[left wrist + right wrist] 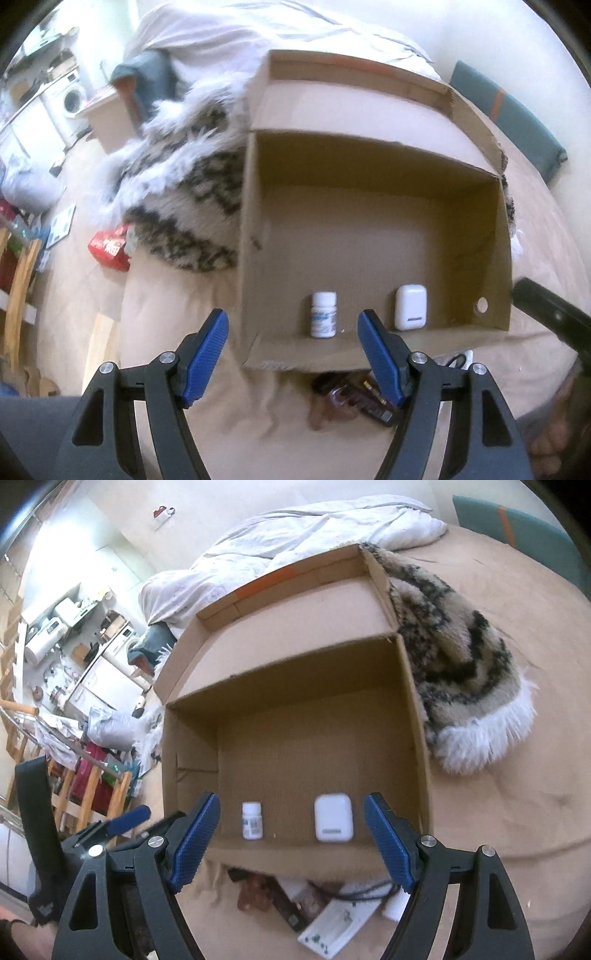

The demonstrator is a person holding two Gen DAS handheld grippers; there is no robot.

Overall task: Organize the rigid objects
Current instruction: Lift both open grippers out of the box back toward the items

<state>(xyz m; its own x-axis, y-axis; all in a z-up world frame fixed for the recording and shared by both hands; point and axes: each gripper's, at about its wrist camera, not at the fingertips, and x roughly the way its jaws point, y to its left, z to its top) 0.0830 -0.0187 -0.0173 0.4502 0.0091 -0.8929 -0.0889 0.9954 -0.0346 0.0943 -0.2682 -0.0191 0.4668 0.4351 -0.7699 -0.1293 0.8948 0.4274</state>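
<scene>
An open cardboard box (369,177) (295,672) lies on a beige bed. Inside it, near the front wall, stand a small white pill bottle (323,314) (252,820) and a white earbud case (410,307) (332,822). My left gripper (293,354) is open and empty, just before the box's front edge. My right gripper (291,840) is open and empty, above the box's front wall. In front of the box lie dark brown items (354,398) (273,890), a white flat device (336,923) and a cable (365,890).
A furry patterned blanket (184,192) (461,657) lies beside the box. A white duvet (295,535) is at the back. A red pack (110,247) lies at the bed's left edge. The left gripper (110,830) shows in the right wrist view. A cluttered floor is to the left.
</scene>
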